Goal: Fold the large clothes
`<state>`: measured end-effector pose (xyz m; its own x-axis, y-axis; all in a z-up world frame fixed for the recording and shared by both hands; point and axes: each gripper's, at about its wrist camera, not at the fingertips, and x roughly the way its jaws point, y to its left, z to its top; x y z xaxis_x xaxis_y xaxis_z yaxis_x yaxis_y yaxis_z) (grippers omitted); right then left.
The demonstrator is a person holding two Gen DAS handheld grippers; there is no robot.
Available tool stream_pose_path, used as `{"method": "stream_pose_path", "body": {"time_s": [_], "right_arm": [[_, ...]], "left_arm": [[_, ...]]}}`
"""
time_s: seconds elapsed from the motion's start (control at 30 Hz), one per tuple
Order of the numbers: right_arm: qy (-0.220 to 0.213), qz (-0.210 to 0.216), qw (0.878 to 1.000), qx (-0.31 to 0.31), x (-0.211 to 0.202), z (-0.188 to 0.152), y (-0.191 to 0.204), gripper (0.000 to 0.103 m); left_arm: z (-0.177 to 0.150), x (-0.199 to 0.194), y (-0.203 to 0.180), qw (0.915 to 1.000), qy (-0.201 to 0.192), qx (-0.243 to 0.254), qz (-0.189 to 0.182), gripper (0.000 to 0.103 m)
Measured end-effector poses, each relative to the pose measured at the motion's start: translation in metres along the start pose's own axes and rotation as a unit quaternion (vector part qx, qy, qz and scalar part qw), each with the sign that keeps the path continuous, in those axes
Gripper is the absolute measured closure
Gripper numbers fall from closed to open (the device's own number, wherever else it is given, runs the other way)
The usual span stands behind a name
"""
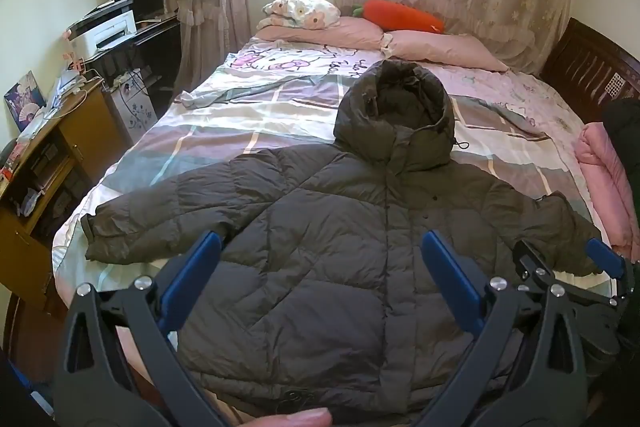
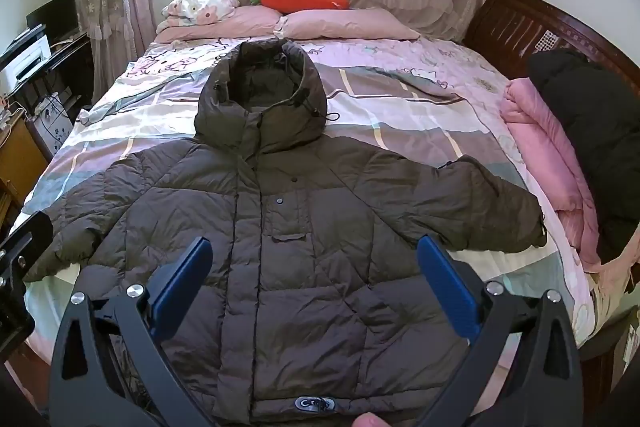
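Dark olive quilted puffer jacket with hood (image 1: 320, 227) lies front-up and flat on the bed with the pink and grey cartoon-print sheet (image 1: 224, 115). Hood points to the far end, toward the pink pillows (image 1: 440, 51) and the orange carrot-shaped plush (image 1: 404, 15); hem sits at the near edge. Both sleeves are spread out to left and right, front closed. Judgement: the garment looks laid out ready for folding, no fold made yet.

Left claw (image 1: 320, 275), blue-padded black fingers, stands fully spread above the lower left half of the jacket, nothing between its pads, not touching fabric as far as I can tell. Right claw (image 2: 314, 279) is likewise fully spread and empty, hovering over the lower front panel. Both tilt downward at the jacket. A fingertip of the person shows at the bottom edge of each view.

Right claw also shows at the right edge of the left view, just near the right sleeve cuff.

Folded pink quilt (image 2: 544, 163) and a black garment (image 2: 592, 131) are stacked on the right side of the bed, well apart from the jacket body, so the working area is free. Likely first move: take a sleeve and bring it across the chest.
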<state>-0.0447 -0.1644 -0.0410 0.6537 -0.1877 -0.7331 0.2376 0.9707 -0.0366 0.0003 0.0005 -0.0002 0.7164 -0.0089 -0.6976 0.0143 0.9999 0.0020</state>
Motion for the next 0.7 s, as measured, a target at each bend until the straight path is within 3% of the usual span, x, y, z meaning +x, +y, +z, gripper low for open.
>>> {"method": "stream_pose_path", "body": {"time_s": [0.7], "right_arm": [[-0.001,-0.002,1.0,-0.001,0.0,-0.001,0.0,0.001]], "left_arm": [[-0.003,-0.003,0.016,1.0,0.0,0.002,0.002,0.002]]}}
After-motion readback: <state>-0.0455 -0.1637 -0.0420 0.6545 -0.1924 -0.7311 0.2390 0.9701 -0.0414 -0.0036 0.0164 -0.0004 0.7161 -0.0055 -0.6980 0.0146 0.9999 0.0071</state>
